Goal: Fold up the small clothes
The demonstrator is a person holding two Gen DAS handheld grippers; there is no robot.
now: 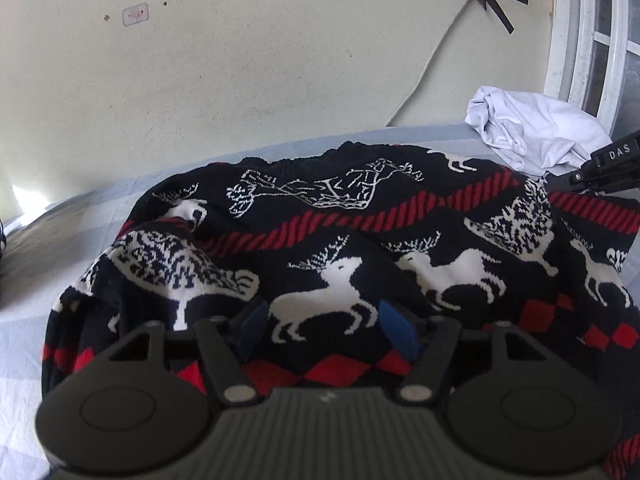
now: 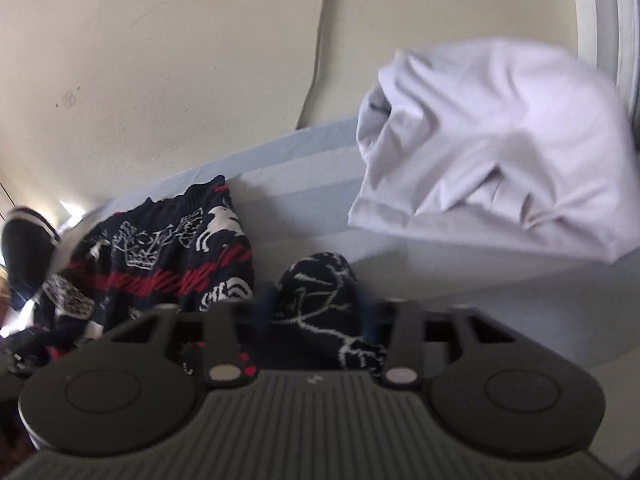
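Note:
A navy knitted sweater (image 1: 340, 248) with white reindeer and red stripes lies rumpled on the light blue bed sheet (image 1: 48, 328). My left gripper (image 1: 326, 328) is over its near hem with its blue pads (image 1: 396, 328) spread, open, and no fabric pinched between them. In the left wrist view, my right gripper (image 1: 608, 172) shows as a black body at the sweater's far right edge. In the right wrist view, my right gripper (image 2: 316, 316) is shut on a bunched fold of the sweater (image 2: 320, 280). The rest of the garment (image 2: 160, 264) lies to its left.
A crumpled white garment (image 1: 536, 132) (image 2: 500, 152) lies on the sheet beyond the sweater, to the right, near a white window frame (image 1: 580, 40). The pale wall (image 1: 240, 60) rises right behind the bed, with a cable (image 1: 432, 60) taped to it.

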